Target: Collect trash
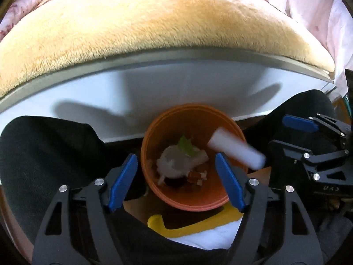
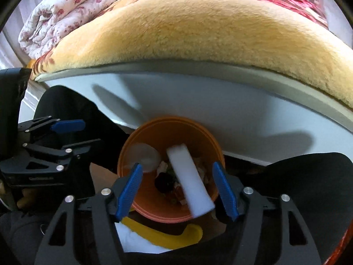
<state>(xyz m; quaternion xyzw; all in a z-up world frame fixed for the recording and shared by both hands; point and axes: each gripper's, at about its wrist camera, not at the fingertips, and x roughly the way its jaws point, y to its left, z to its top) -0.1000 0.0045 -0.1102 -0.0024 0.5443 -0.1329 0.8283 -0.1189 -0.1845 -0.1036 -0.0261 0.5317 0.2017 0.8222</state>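
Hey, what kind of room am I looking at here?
Most likely a bedroom: a plush golden-yellow blanket covers a bed with a white side panel, and a folded floral quilt sits on it.

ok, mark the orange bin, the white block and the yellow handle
orange bin [image 2: 152, 137]: right wrist view, bare inner wall at the far side.
white block [image 2: 189, 181]: right wrist view, middle of its long face.
yellow handle [image 1: 198, 223]: left wrist view, middle of the curved bar.

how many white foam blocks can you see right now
1: the white foam block is over the orange bin, between the right tool's open fingers, untouched. Others may be buried among the trash.
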